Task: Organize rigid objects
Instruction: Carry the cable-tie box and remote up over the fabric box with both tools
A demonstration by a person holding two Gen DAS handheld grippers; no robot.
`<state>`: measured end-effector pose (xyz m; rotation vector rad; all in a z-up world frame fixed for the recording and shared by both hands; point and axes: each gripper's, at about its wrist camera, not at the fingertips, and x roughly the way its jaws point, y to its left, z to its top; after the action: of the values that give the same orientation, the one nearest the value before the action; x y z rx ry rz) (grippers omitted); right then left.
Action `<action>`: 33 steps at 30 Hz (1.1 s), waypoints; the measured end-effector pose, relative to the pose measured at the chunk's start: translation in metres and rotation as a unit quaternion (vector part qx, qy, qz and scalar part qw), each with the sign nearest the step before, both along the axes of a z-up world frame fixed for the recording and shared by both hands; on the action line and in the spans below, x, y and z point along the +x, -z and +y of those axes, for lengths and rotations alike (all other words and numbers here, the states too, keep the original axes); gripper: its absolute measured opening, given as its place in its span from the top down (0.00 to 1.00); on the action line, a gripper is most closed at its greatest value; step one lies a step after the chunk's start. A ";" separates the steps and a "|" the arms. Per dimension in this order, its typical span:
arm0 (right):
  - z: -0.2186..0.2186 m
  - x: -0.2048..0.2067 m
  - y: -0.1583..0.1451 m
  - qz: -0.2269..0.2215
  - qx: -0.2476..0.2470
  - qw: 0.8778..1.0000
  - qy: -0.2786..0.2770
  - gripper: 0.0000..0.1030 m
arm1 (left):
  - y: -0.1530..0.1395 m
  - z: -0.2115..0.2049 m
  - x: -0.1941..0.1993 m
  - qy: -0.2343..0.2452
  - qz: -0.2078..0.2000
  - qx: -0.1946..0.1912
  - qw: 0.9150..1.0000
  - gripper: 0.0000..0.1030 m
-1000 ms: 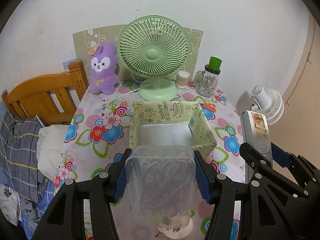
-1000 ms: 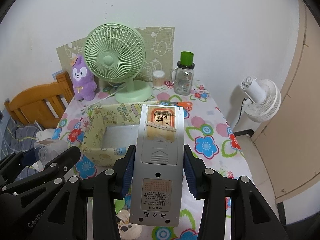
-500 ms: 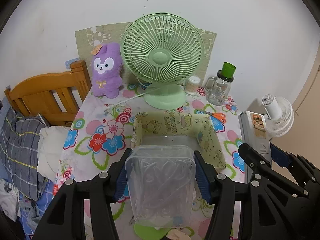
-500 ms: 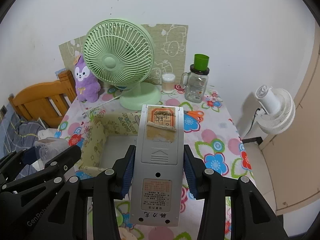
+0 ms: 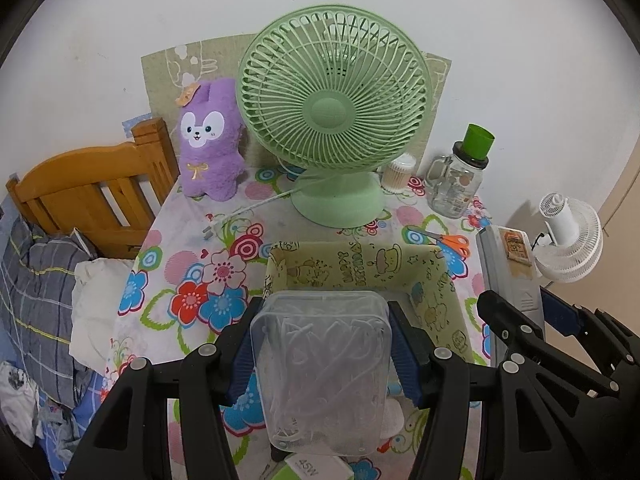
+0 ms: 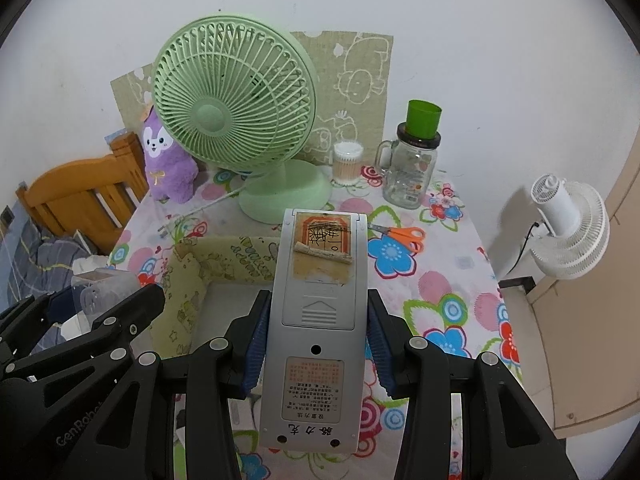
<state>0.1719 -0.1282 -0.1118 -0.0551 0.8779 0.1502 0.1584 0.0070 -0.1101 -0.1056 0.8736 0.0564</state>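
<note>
My left gripper is shut on a clear plastic box with white wiry pieces inside, held above the near wall of a yellow cartoon-print storage bin. My right gripper is shut on a grey remote control, back side up with a torn label, held over the bin's right part. The remote also shows at the right of the left wrist view, and the clear box at the left of the right wrist view.
On the floral tablecloth stand a green desk fan, a purple plush, a cotton-swab tub, a glass jar with green cap and orange scissors. A wooden bed frame is left, a white fan right.
Both grippers have moved forward and lower toward the table, each still holding its object. The fan, plush and bin appear larger and closer.
</note>
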 end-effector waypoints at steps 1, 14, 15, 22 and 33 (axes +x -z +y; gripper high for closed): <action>0.000 0.003 0.002 0.002 0.000 1.000 -0.001 0.54 | 0.001 0.000 0.003 -0.001 0.001 0.000 1.000 0.41; 0.005 0.042 0.032 0.038 0.004 0.999 -0.008 0.53 | 0.029 0.006 0.040 -0.002 0.033 -0.005 0.999 0.41; 0.005 0.045 0.035 0.041 0.004 0.999 -0.009 0.53 | 0.030 0.007 0.042 -0.002 0.036 -0.006 0.999 0.41; 0.009 0.057 0.051 0.062 0.009 0.998 -0.012 0.53 | 0.044 0.010 0.051 -0.007 0.051 -0.002 0.999 0.41; 0.011 0.068 0.069 0.083 0.000 0.996 -0.019 0.51 | 0.062 0.011 0.059 -0.007 0.070 -0.006 0.997 0.41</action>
<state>0.2397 -0.1173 -0.1807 -0.0597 1.0422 0.1928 0.2178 0.0183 -0.1719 -0.1211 1.0137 0.0726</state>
